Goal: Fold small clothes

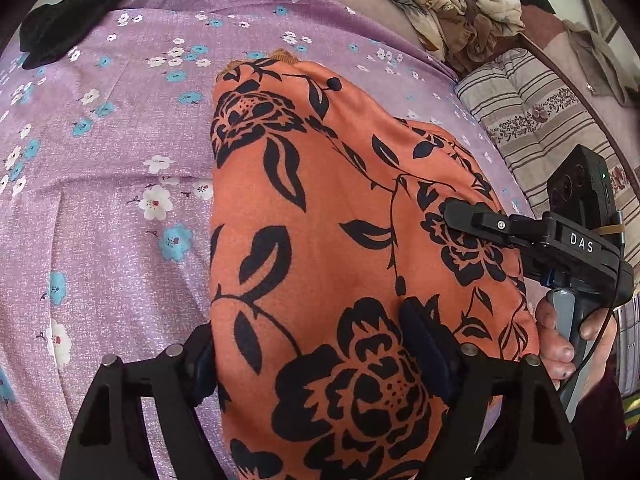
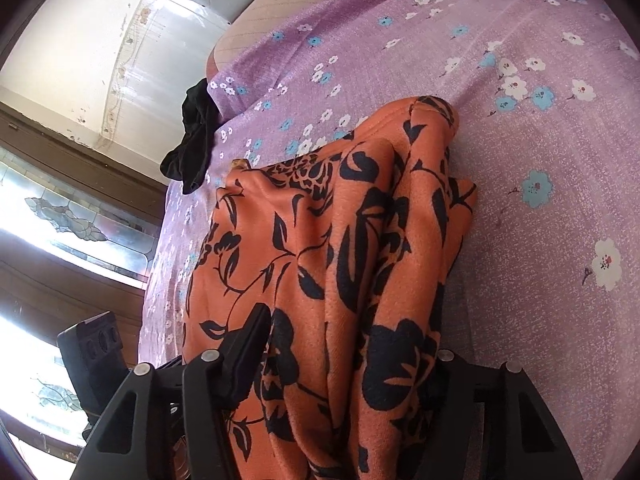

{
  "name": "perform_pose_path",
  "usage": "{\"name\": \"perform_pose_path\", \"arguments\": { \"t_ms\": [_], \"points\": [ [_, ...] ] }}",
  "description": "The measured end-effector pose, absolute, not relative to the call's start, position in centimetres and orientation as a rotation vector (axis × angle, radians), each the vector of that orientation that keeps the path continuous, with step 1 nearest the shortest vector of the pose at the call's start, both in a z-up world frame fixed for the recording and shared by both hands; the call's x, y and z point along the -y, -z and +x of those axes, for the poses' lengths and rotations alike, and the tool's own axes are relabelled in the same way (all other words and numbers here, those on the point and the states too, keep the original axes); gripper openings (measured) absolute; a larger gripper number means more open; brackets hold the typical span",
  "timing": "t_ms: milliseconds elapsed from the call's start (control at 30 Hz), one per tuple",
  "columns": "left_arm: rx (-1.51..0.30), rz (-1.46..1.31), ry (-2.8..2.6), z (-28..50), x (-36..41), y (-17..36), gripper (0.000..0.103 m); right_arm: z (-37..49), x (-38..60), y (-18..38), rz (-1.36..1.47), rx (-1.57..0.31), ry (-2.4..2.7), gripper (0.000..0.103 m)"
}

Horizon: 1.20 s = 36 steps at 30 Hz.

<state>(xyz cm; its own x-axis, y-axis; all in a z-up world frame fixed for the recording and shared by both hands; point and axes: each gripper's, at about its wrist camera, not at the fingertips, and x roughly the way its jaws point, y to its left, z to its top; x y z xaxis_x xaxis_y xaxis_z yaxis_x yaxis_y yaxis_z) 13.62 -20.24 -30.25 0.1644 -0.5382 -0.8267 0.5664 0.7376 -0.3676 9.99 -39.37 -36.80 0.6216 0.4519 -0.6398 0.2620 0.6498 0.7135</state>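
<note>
1. An orange garment [image 1: 320, 240] printed with black flowers is lying on a bed covered by a purple flowered sheet [image 1: 112, 128], filling the centre and lower part of the left wrist view.
2. The left gripper [image 1: 320, 364] is sitting at the bottom of that view with its jaws spread on either side of the garment's near end; the cloth is running between them, but whether the pads are pressing on it cannot be told.
3. The right gripper [image 1: 460, 216] is reaching in from the right edge of the same view, its tip lying over the garment's right side, with a hand [image 1: 568, 340] wrapped round its handle.
4. In the right wrist view, the garment [image 2: 328, 280] is hanging in bunched folds through the lower centre, and the right gripper [image 2: 344, 364] is standing with its jaws partly spread around those folds; a firm pinch cannot be confirmed.
5. A black cloth [image 1: 64, 20] is lying at the upper left of the left wrist view, near the sheet's edge.
6. A crumpled beige patterned cloth [image 1: 448, 4] is lying at the upper right, above a striped cushion [image 1: 536, 120].
</note>
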Motion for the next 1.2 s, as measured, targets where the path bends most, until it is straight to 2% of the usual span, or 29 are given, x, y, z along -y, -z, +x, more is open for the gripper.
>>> {"name": "perform_pose_path", "arguments": {
  "t_ms": [133, 200, 300, 467, 700, 1200],
  "points": [
    [-1.121, 0.028, 0.778, 13.4, 19.7, 29.9, 0.064, 9.7, 39.1, 36.9, 0.876, -0.929, -0.099, 0.056],
    [-1.088, 0.024, 0.769, 13.1, 19.3, 29.4, 0.05, 9.4, 38.9, 36.5, 0.863, -0.91, -0.093, 0.054],
    [-1.042, 0.031, 0.762, 12.6, 18.8, 28.6, 0.042, 8.9, 38.4, 35.4, 0.842, -0.869, -0.085, 0.049],
    [-0.974, 0.039, 0.745, 11.7, 17.5, 27.1, 0.039, 8.3, 37.3, 33.0, 0.8, -0.783, -0.079, 0.044],
    [-0.876, 0.037, 0.684, 11.1, 15.0, 24.7, 0.039, 8.4, 34.7, 30.6, 0.764, -0.691, -0.11, 0.043],
    [-0.82, 0.048, 0.528, 12.4, 10.4, 23.5, 0.039, 13.0, 28.8, 29.6, 0.741, -0.678, -0.17, 0.043]
  ]
}}
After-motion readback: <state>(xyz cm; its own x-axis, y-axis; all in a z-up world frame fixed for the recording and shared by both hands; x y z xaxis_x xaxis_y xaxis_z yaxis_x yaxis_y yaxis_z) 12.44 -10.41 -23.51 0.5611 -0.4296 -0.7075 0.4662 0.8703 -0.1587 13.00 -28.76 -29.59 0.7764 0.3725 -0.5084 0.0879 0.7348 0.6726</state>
